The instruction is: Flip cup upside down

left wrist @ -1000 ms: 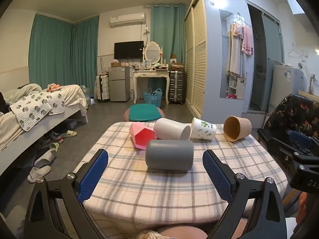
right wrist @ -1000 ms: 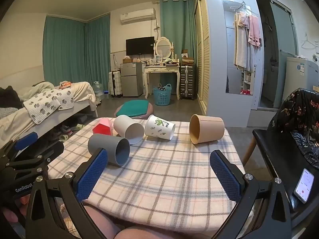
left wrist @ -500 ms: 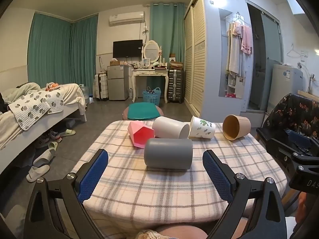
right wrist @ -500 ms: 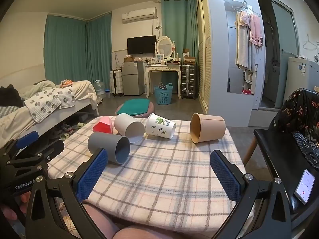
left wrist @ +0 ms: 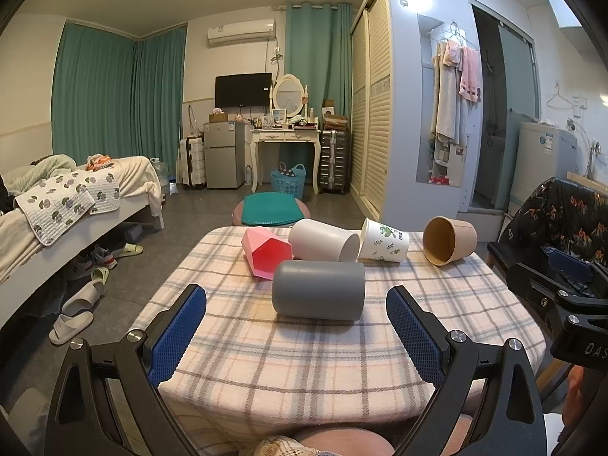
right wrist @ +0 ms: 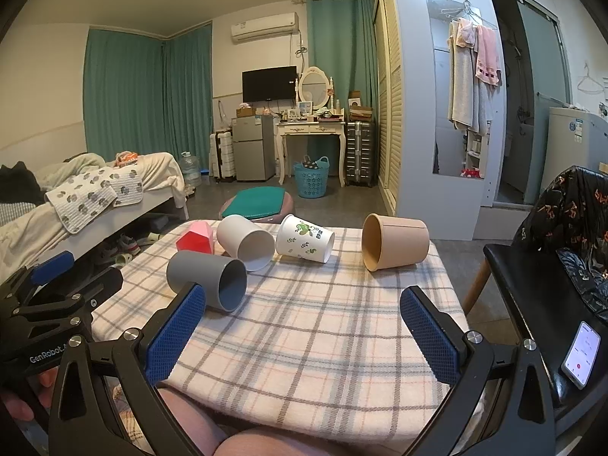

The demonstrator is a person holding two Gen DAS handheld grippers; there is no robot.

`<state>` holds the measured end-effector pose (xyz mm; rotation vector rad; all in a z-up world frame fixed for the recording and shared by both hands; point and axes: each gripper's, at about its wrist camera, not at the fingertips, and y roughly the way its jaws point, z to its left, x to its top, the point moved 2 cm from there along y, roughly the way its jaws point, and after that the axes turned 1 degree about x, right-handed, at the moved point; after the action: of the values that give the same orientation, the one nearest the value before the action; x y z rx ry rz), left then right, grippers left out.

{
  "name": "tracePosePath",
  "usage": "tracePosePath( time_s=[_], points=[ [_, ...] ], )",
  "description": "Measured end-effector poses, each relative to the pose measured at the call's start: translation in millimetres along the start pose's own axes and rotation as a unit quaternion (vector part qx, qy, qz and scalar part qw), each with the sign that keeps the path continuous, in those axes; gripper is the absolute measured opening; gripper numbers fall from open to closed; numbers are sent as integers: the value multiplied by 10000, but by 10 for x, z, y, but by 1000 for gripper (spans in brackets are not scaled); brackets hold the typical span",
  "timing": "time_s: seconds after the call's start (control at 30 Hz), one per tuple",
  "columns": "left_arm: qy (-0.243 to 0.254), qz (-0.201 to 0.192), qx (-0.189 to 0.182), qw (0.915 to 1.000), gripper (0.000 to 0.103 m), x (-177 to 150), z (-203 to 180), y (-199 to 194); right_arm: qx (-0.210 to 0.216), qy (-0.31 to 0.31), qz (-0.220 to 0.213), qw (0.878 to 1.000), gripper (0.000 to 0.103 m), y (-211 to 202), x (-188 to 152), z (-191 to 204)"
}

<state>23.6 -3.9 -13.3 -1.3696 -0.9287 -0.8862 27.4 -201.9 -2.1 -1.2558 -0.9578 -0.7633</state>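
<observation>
Several cups lie on their sides on the plaid table (left wrist: 304, 361). A grey cup (left wrist: 318, 294) (right wrist: 207, 279) lies nearest, mouth to the right. Behind it lie a pink faceted cup (left wrist: 266, 252) (right wrist: 195, 237), a white cup (left wrist: 323, 239) (right wrist: 245, 241), a leaf-print paper cup (left wrist: 383, 240) (right wrist: 304, 238) and a tan cup (left wrist: 448, 240) (right wrist: 395, 241). My left gripper (left wrist: 296, 330) is open and empty, just short of the grey cup. My right gripper (right wrist: 304, 332) is open and empty over the table's near part.
A black chair (right wrist: 539, 285) with a phone (right wrist: 581, 353) stands right of the table. A stool with a green cushion (left wrist: 271, 209) stands behind it. A bed (left wrist: 57, 212) and slippers (left wrist: 72, 315) are at the left.
Both grippers have shifted slightly; the views have moved a little closer to the cups. Both stay open. The cups have not moved.
</observation>
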Motion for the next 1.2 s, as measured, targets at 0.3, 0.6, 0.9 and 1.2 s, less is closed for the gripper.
tracePosePath(
  time_s=[0.3,0.6,0.9,1.2],
  points=[
    [3,4,13,10000,99,-15,-2,0,41,-1,32,10000,103,6,-13,-10],
    [-48,53,28,10000,99,-64,56,0,107,-46,86,9999,103,37,-24,12],
    [-41,81,21,10000,99,-65,56,1,172,-67,160,9997,103,74,-43,41],
    [-28,71,29,10000,99,-73,53,-2,189,-64,183,9996,103,86,-43,46]
  ],
)
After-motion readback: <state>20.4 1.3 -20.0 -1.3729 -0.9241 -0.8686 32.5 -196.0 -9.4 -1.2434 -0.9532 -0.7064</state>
